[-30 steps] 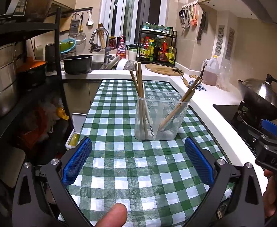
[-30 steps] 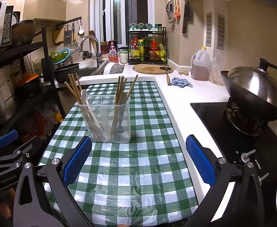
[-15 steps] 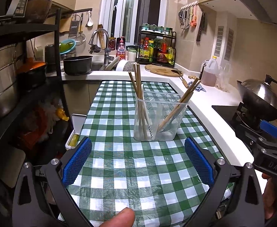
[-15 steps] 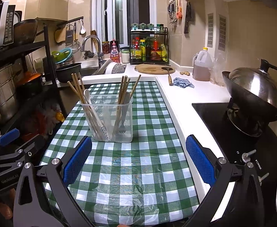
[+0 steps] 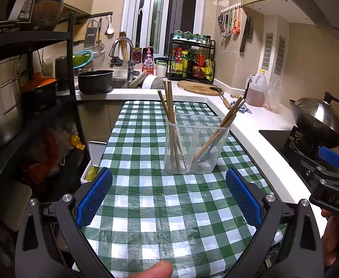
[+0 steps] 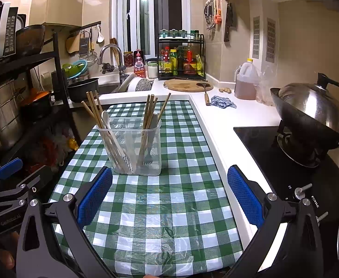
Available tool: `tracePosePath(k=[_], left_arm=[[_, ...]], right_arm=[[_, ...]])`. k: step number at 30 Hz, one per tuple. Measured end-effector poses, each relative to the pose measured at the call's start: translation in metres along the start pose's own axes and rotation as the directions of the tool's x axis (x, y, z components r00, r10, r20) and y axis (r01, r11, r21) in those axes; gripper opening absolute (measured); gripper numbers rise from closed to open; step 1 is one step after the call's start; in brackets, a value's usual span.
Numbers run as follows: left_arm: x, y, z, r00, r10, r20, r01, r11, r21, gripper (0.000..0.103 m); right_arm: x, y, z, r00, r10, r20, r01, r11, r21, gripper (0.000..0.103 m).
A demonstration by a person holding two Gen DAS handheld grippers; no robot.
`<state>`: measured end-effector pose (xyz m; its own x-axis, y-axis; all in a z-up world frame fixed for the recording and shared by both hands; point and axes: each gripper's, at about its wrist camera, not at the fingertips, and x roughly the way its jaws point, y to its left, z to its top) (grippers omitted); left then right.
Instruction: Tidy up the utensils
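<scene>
Chopsticks lean in the left part of a clear plastic holder standing on the green-checked surface; more chopsticks, a white spoon and a fork share it. Left tool and right tool both gape wide, empty, near the holder.

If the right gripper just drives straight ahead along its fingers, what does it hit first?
Probably the clear utensil holder. The right gripper is open and empty, with only bare checkered tablecloth before it. The holder sits slightly left of centre, so the left finger likely touches first; depth is uncertain.
</scene>
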<state>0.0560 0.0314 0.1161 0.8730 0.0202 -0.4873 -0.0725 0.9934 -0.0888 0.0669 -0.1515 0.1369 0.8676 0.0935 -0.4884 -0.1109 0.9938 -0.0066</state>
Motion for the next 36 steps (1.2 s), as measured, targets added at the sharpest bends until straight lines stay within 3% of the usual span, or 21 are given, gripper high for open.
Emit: tracePosePath(k=[36], left_arm=[[-0.0073,-0.0028,-0.0015,1.0,-0.005,0.029,0.005,1.0,0.008,0.095]], right_arm=[[0.0032,-0.0005,-0.0025,1.0,-0.01,-0.009,0.01,1.0,-0.006,0.098]])
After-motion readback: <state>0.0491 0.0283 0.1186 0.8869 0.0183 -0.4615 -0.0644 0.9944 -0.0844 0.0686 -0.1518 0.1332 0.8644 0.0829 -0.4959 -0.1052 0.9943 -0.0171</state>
